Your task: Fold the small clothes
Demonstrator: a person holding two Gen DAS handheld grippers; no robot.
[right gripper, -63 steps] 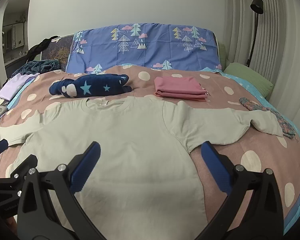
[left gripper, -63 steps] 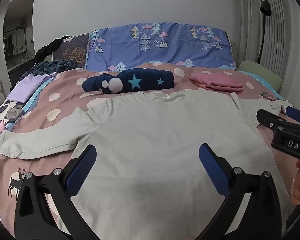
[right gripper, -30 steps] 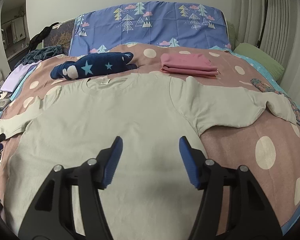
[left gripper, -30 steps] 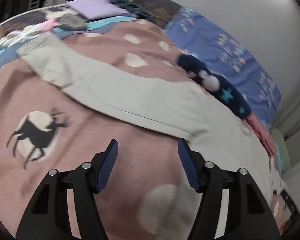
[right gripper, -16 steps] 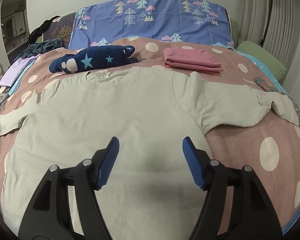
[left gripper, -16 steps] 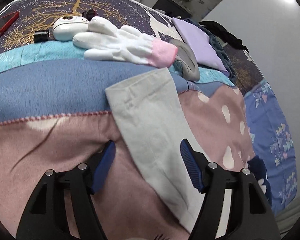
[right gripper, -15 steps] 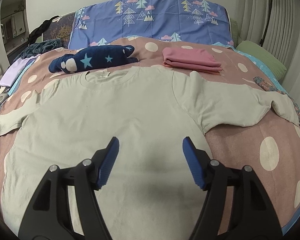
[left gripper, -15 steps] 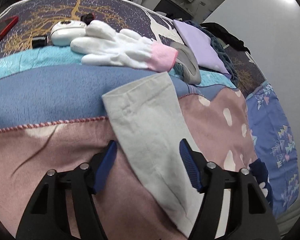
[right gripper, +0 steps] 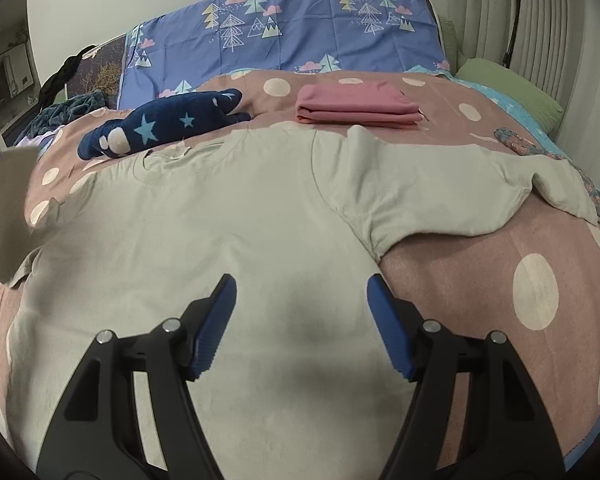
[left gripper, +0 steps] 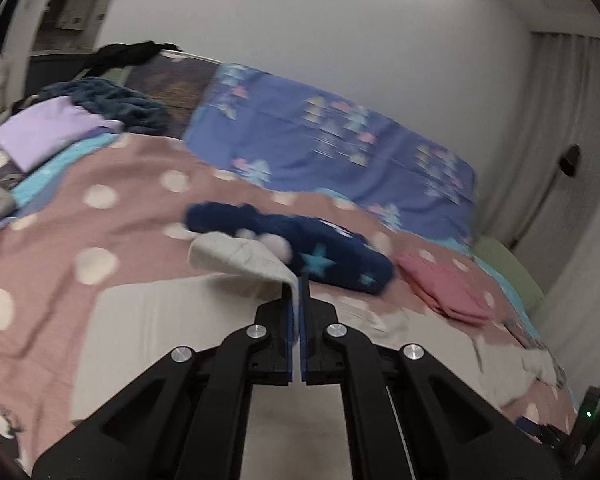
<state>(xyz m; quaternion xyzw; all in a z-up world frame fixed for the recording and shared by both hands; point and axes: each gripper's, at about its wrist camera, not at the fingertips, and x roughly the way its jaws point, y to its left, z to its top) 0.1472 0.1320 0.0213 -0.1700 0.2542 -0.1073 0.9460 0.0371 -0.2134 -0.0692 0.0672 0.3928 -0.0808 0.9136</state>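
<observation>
On the polka-dot bedspread (right gripper: pixel 480 280) the pale grey long-sleeved top (right gripper: pixel 220 220) lies spread flat, front up, neckline toward the blue tree-print pillow (right gripper: pixel 284 28). And we have a grab! The left gripper (left gripper: pixel 299 280) has just snapped its jaws together, and the cuff end of the left sleeve (left gripper: pixel 240 258) is pinched between the blue pads, the cloth draping off to the left of the tips. In the right wrist view that same sleeve (right gripper: pixel 10 208) hangs lifted at the far left edge, clear of the bed, its lower end trailing onto the top's side.

The right gripper (right gripper: pixel 300 320) hovers over the lower middle of the top, jaws wide apart and holding nothing, having eased a touch wider just now; only bare fabric shows between its fingers.

So where are we? Early, by my reading. The body is unfolded, the right sleeve (right gripper: pixel 460 192) stretches out flat toward the floral cloth (right gripper: pixel 540 148), and no crease is made yet. One pink garment (right gripper: pixel 356 110) sits neatly folded near the pillow, beside the navy star-print piece (right gripper: pixel 160 124), which lies rolled rather than folded. Left to do: lay this sleeve across the chest, bring the other one in, then fold the body.
</observation>
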